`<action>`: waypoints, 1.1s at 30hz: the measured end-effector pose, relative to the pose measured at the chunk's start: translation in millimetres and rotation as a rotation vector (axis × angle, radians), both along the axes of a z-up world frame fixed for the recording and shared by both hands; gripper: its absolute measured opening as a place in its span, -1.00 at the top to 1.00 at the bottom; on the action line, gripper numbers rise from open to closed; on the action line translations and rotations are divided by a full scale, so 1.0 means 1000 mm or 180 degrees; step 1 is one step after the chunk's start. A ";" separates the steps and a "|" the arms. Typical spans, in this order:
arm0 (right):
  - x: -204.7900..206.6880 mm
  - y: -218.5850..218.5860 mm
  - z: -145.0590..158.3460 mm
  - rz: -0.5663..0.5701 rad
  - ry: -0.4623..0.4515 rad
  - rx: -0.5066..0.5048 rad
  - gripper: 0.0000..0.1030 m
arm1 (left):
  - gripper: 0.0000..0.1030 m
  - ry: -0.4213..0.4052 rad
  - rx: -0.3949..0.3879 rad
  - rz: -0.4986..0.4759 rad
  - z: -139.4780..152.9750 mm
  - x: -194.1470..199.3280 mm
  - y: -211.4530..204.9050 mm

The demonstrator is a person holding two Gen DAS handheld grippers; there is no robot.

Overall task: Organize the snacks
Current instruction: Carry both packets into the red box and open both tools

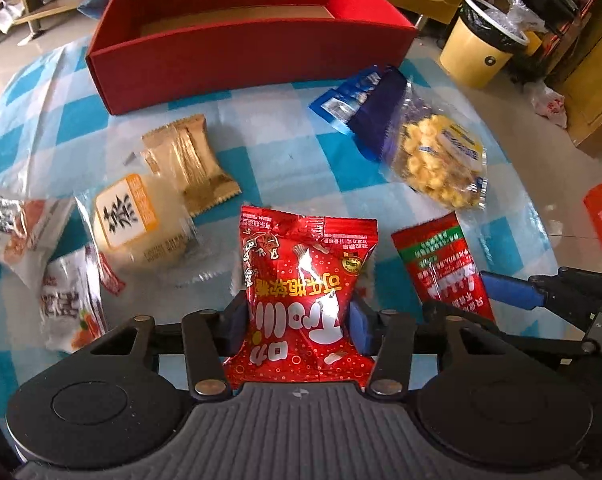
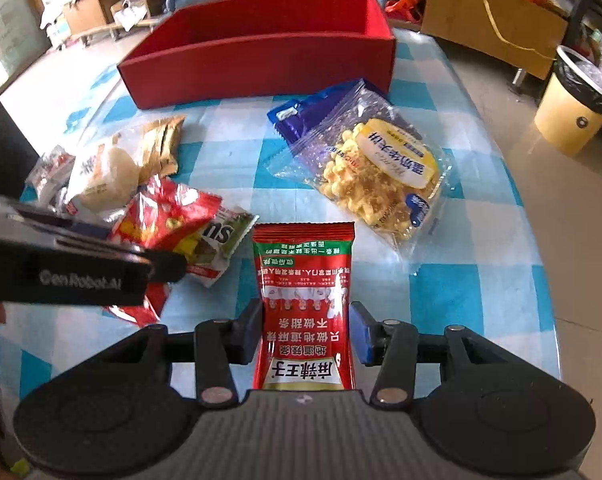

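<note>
My left gripper [image 1: 299, 330] is shut on a red candy packet [image 1: 307, 280], held a little above the checked tablecloth. My right gripper [image 2: 307, 330] is shut on a red and green spicy-strip packet [image 2: 305, 308], which also shows in the left wrist view [image 1: 441, 264]. An open red box [image 1: 245, 36] stands at the far side of the table, empty inside as far as I see; it also shows in the right wrist view [image 2: 261, 56]. The left gripper body [image 2: 61, 264] crosses the right view's left side, with the red candy packet [image 2: 161, 216].
Loose on the blue-white tablecloth [image 1: 261, 148]: a gold packet [image 1: 191, 160], a white bun pack [image 1: 137, 220], white packets [image 1: 65, 292], a blue packet [image 1: 365, 100], a yellow puff bag [image 1: 441, 160]. A green-white packet [image 2: 217, 244] lies under the candy. A yellow bin [image 1: 481, 40] stands off-table right.
</note>
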State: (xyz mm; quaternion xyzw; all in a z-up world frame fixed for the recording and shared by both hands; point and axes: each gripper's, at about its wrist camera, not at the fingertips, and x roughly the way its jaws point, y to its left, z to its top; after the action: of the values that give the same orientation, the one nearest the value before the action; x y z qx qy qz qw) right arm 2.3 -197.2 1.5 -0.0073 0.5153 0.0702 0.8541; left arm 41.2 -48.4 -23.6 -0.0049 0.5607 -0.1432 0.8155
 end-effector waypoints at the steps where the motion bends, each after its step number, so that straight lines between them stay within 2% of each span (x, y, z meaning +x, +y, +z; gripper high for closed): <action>1: -0.002 -0.001 0.003 -0.0028 -0.0029 0.0016 0.14 | -0.11 -0.0004 -0.0025 -0.0017 0.002 -0.002 0.000; 8: -0.002 0.001 0.016 -0.0154 -0.0126 0.0063 0.14 | -0.10 -0.0191 -0.0133 -0.0116 0.023 -0.006 0.000; 16: 0.016 0.013 0.034 -0.0115 -0.0283 0.0119 0.14 | -0.10 -0.0299 -0.0250 -0.0011 0.040 0.011 0.013; 33: 0.099 0.012 0.079 -0.0202 -0.0720 0.0087 0.14 | -0.10 -0.0761 -0.0174 0.0245 0.078 0.078 0.017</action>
State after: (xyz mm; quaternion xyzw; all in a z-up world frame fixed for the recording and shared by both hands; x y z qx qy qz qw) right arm 101.6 -185.0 80.0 0.0128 0.4145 0.0488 0.9086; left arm 119.5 -31.6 54.3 -0.0315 0.4548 -0.1266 0.8810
